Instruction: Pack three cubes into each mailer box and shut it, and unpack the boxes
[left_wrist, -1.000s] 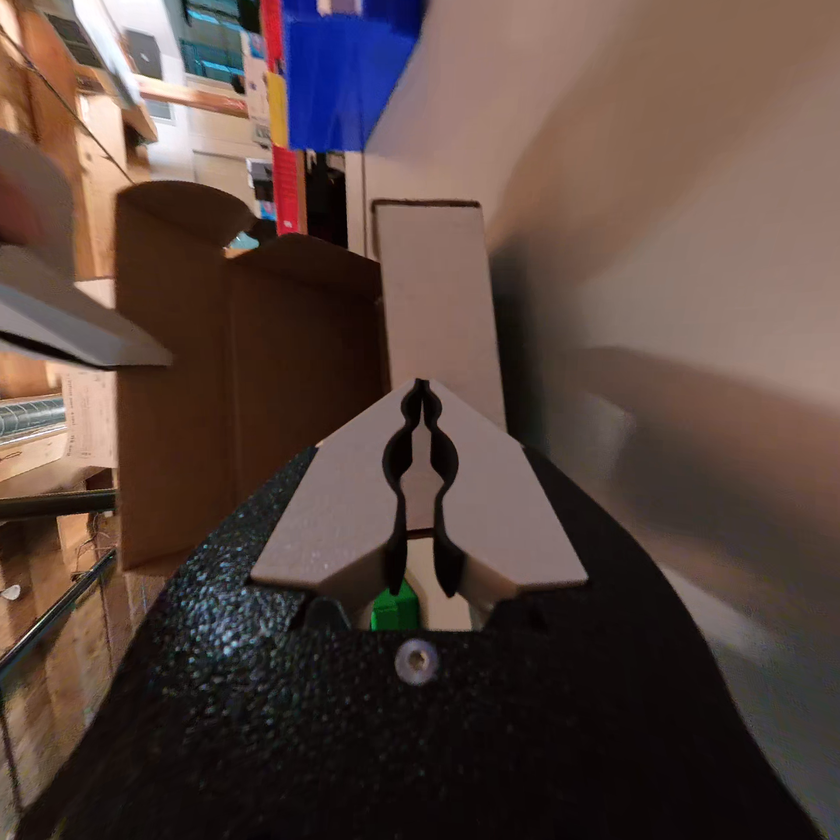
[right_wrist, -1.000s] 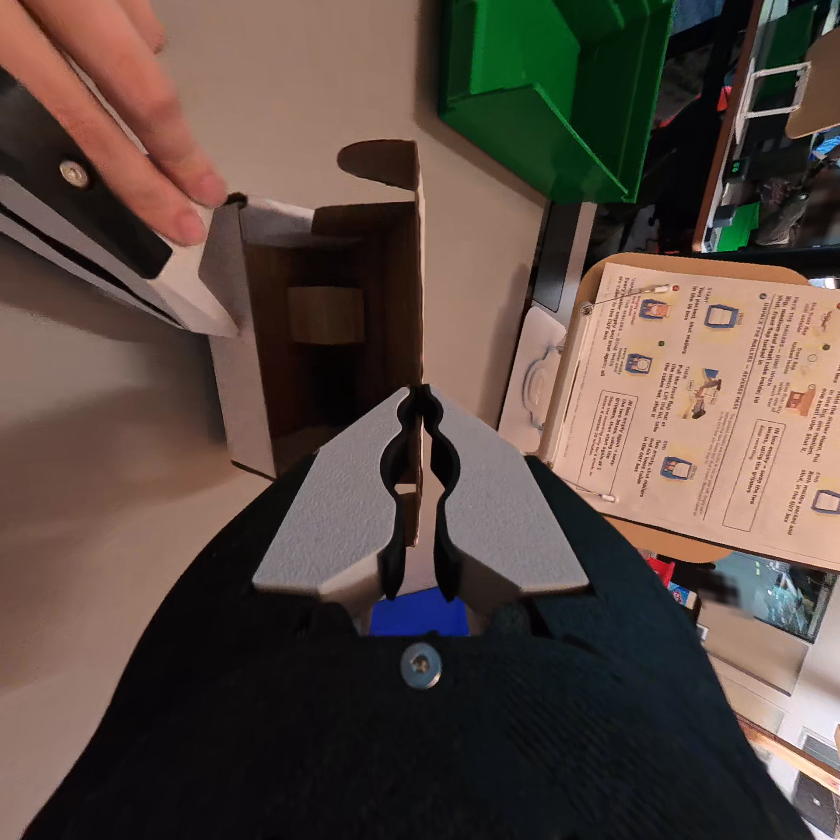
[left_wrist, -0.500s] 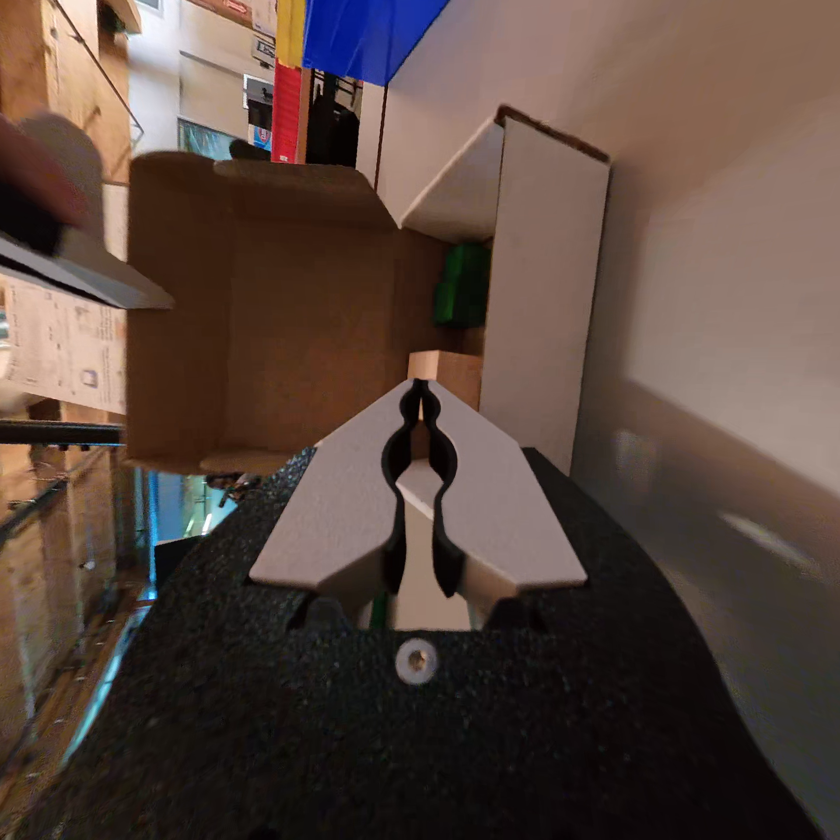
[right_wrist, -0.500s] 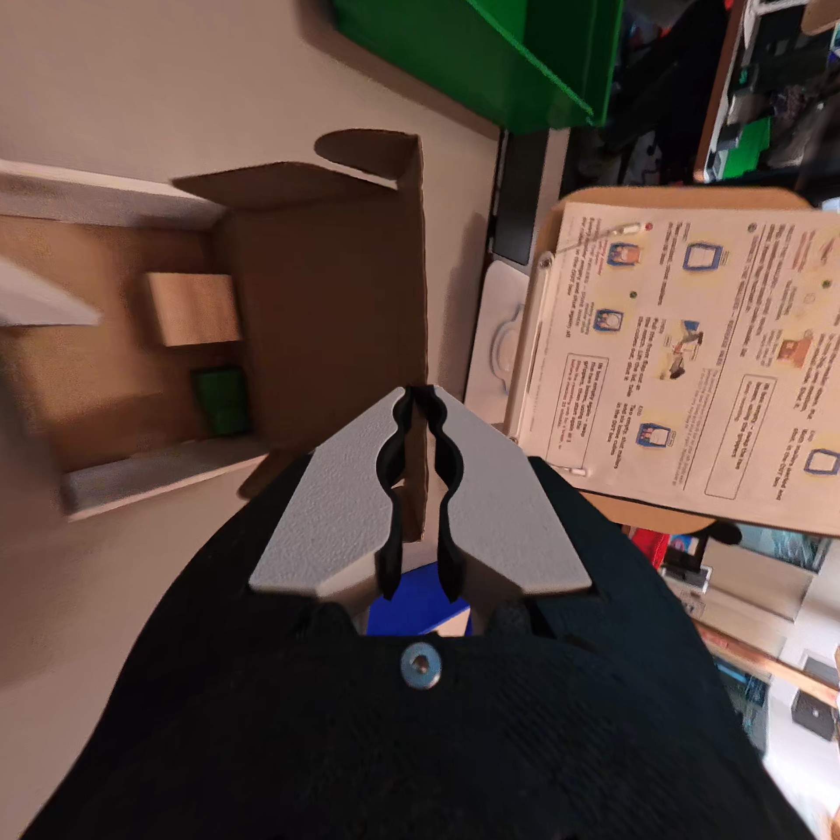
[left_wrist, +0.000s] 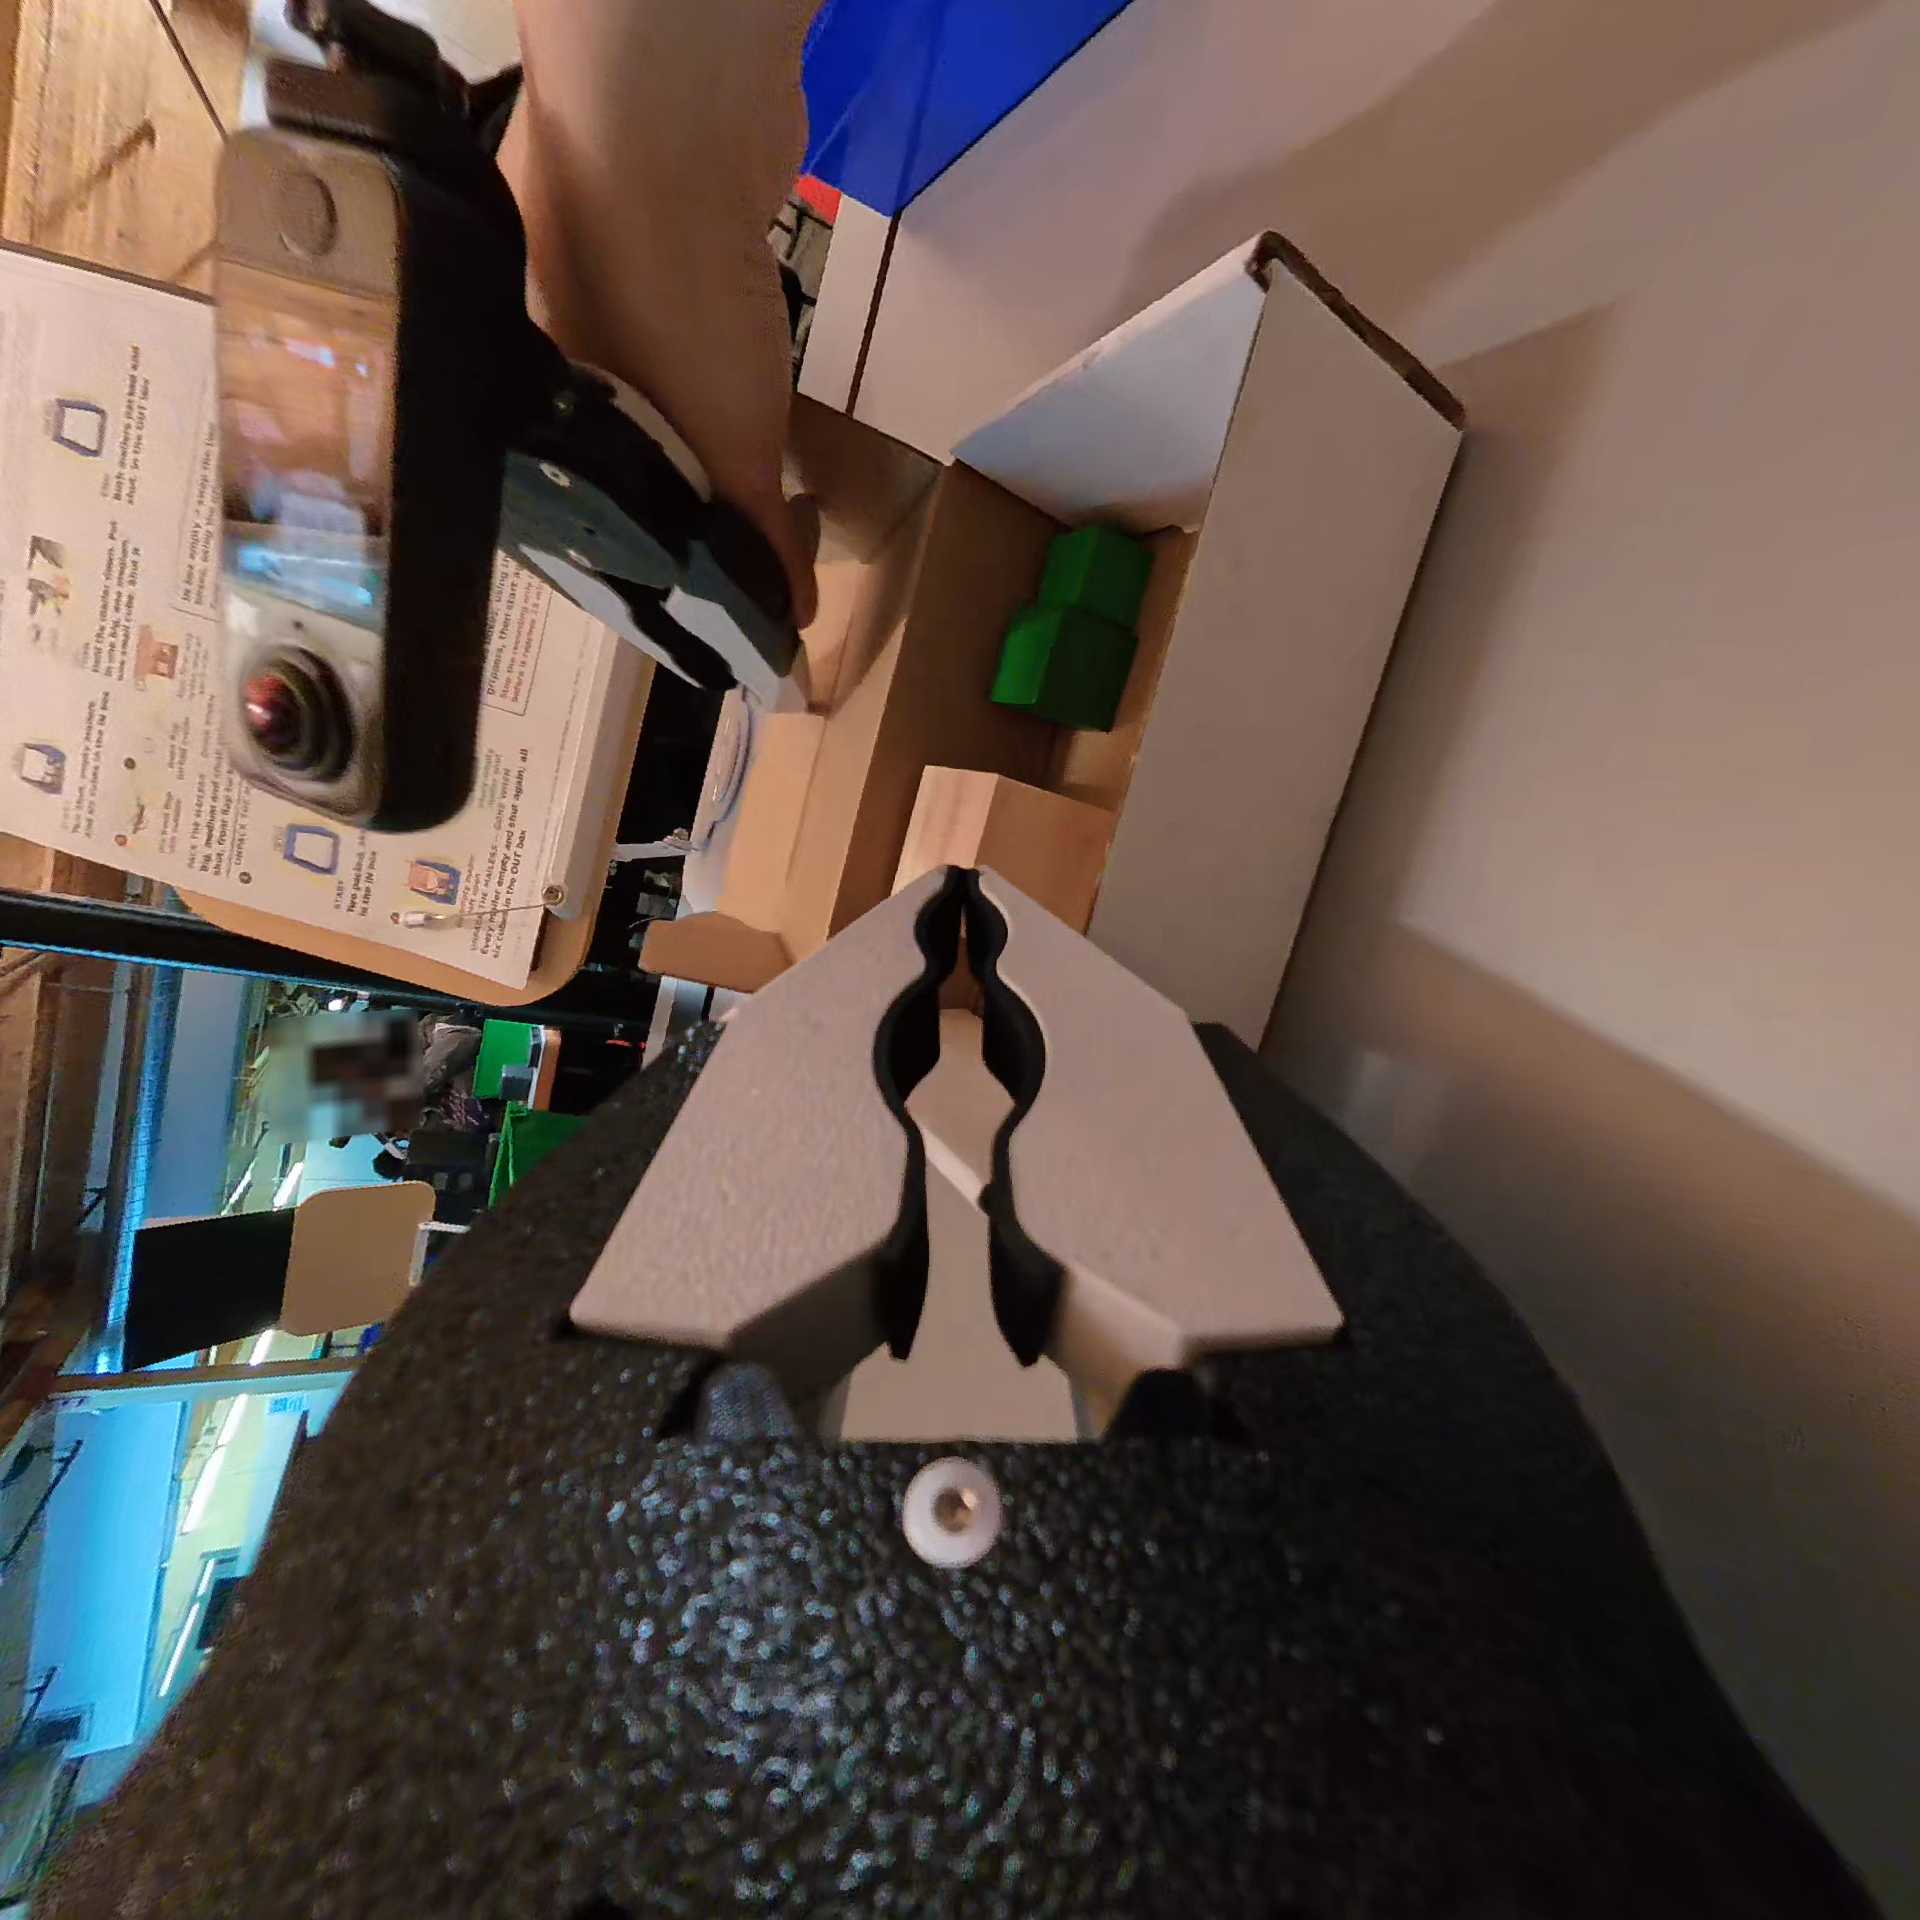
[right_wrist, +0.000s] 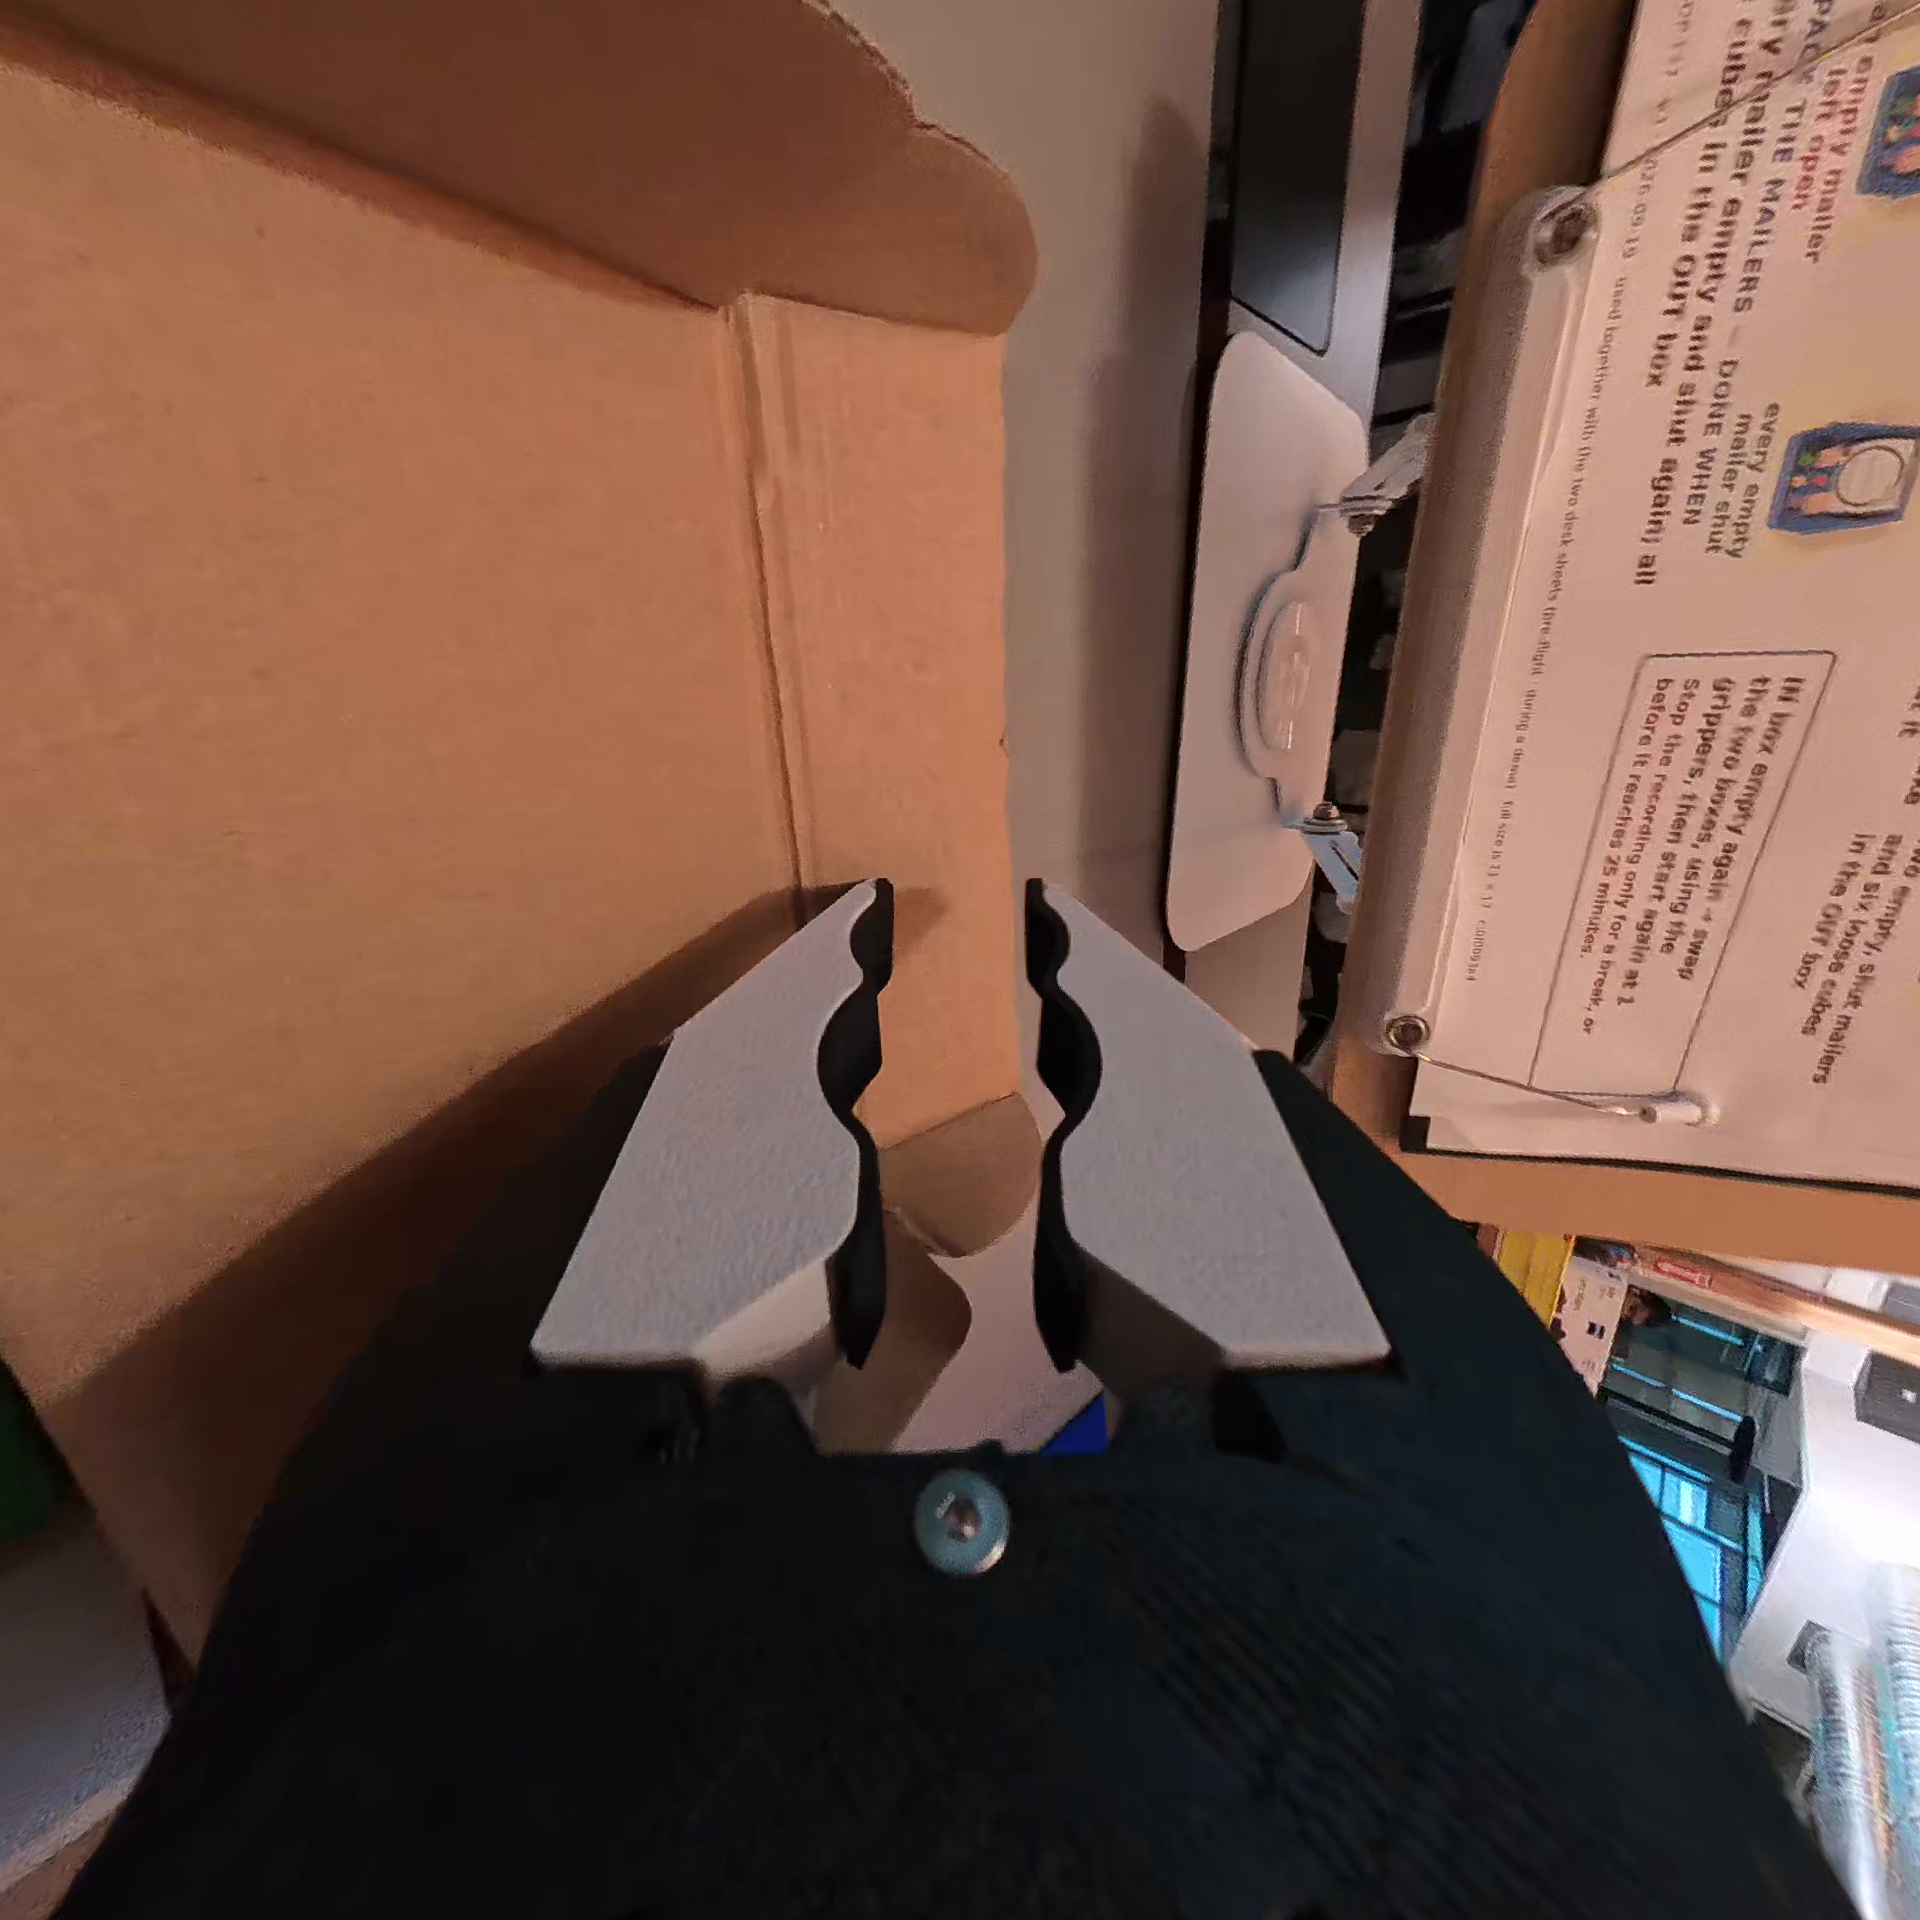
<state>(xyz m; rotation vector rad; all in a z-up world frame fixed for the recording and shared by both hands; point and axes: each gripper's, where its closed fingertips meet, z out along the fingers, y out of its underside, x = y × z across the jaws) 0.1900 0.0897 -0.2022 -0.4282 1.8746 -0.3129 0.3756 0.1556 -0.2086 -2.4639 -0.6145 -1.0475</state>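
An open mailer box (left_wrist: 1299, 623), white outside and brown inside, lies on the pale table. Two green cubes (left_wrist: 1070, 634) and a wooden cube (left_wrist: 997, 842) sit inside it. My left gripper (left_wrist: 961, 883) is shut on the box's near white wall, right in front of the wooden cube. My right gripper (right_wrist: 956, 894) is open, its jaws astride the outer edge of the folded-back brown lid (right_wrist: 416, 623) without clamping it. It also shows in the left wrist view (left_wrist: 779, 675), held by a hand at the lid side of the box.
A clipboard with a printed instruction sheet (right_wrist: 1662, 623) stands just beyond the lid, also in the left wrist view (left_wrist: 104, 623). A white round-fronted object (right_wrist: 1268, 665) lies between them. A blue bin (left_wrist: 935, 83) stands past the box's far end, and a green bin (left_wrist: 520, 1143) farther off.
My right gripper has opened and let go of the lid's edge, and the lid now lies folded back. My left gripper stays shut on the box wall and has swung to face the cubes.
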